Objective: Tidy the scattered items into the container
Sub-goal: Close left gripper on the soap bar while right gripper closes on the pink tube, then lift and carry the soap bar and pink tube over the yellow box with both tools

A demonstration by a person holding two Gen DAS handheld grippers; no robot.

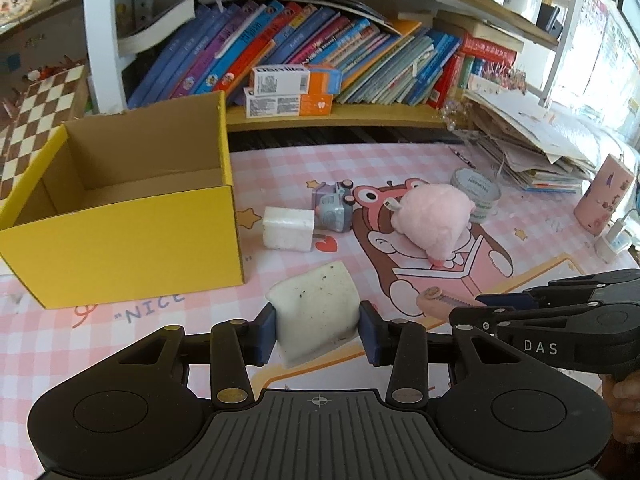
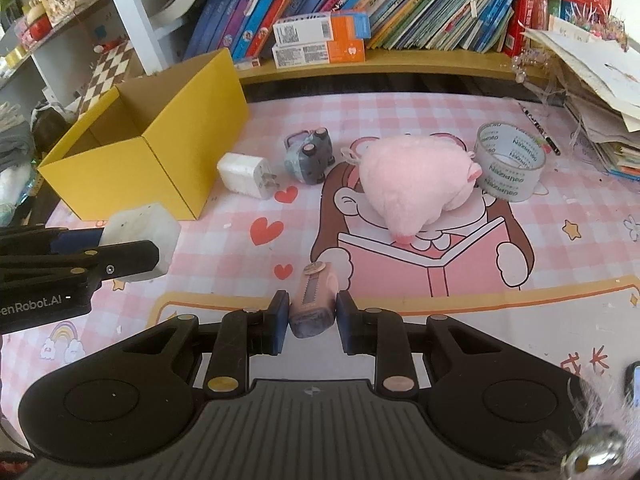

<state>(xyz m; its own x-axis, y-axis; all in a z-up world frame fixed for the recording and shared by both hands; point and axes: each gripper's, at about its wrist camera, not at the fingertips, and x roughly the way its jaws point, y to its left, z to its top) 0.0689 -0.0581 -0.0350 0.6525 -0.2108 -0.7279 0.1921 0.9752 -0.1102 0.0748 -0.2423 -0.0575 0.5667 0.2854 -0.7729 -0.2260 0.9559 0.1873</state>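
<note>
My left tongs are clamped on a grubby white eraser block, one blue pad pressed to each of its sides; seen from my right wrist, the same block sits just in front of the near corner of the yellow box. My right tongs are closed on a pink utility knife, its round slider knob and toothed track facing up; from the left wrist, the knife projects from those tongs, well to the right of the box. The yellow box, the container for this task, stands open-topped on the pink checked mat, its brown interior showing nothing inside from either view. Beside the box's right wall lies a white charger plug, prongs pointing away from the box. Next out from the box is a small grey toy truck, tipped over with its wheels showing. Farther right of the box rests a pink plush toy, and beyond that, farthest from the box, a roll of clear tape lying flat. Behind the box, a shelf of leaning books carries two stacked orange-and-white cartons.
</note>
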